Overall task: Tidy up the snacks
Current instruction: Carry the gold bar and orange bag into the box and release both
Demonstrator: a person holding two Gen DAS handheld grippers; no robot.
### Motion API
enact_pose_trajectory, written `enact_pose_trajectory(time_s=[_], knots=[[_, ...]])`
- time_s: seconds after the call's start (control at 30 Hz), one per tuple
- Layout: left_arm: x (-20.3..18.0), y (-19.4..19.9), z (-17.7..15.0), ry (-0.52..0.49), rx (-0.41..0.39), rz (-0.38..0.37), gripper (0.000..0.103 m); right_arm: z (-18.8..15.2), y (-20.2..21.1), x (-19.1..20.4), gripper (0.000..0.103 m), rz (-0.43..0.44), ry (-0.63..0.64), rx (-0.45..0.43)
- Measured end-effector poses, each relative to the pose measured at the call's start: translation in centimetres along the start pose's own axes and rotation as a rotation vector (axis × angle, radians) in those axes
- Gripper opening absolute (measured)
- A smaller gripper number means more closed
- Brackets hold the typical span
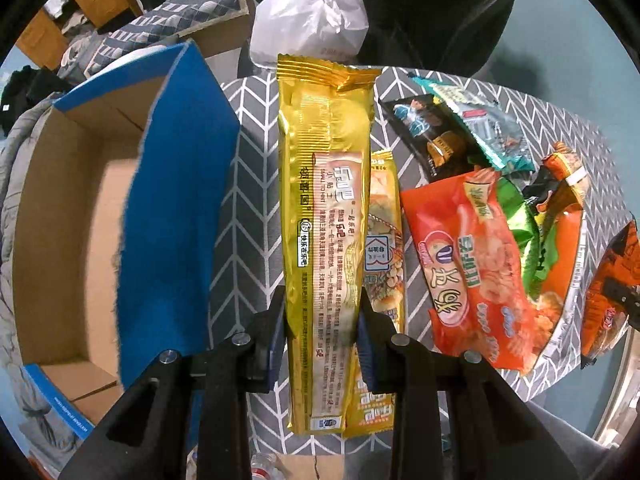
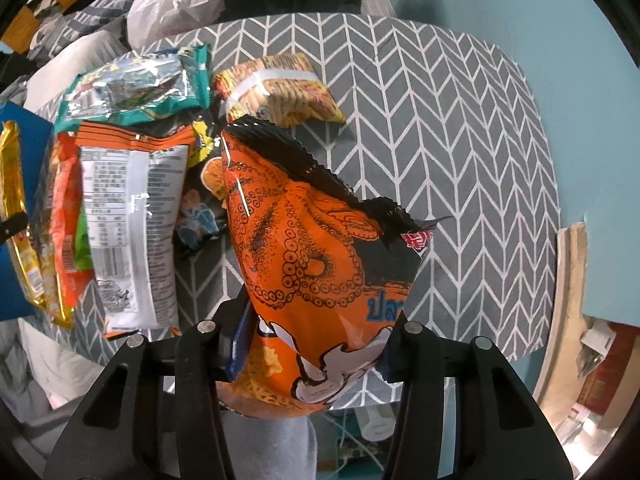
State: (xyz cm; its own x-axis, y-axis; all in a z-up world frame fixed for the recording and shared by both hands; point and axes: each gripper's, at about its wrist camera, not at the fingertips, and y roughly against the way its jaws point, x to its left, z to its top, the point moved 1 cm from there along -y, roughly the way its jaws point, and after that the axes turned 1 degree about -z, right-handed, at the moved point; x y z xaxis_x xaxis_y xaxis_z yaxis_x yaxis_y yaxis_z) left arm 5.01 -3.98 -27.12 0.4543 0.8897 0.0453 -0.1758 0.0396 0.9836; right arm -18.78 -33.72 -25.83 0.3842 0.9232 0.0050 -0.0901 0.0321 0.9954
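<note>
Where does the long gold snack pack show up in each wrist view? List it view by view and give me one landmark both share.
Left wrist: the long gold snack pack runs up the centre, clamped between the left gripper.
Right wrist: the same pack is a gold sliver at the far left edge, beside the snack pile.
Shared landmark: the grey herringbone tablecloth under the snacks.

Even, soft indoor light in both views. Glare streaks the gold wrapper point(image 1: 324, 184) and the orange bag point(image 2: 316, 256). Fisheye bends the edges, corners go black, and the blue box flap point(image 1: 172, 200) blurs.
</note>
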Motion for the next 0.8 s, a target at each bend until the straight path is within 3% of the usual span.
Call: enact_pose_trajectory(time_s=[0.3, 0.8], knots=[[0.5, 5.1, -1.0, 0.032, -0.035, -0.038, 0.031, 0.6, 5.2, 1.1, 0.046, 0.028, 0.049, -0.041], [4.1, 12.1, -1.3, 0.067, -0.116, -0.041, 0.031, 4.4, 9.7, 9.9, 0.046, 0.130, 0.216, -0.117]])
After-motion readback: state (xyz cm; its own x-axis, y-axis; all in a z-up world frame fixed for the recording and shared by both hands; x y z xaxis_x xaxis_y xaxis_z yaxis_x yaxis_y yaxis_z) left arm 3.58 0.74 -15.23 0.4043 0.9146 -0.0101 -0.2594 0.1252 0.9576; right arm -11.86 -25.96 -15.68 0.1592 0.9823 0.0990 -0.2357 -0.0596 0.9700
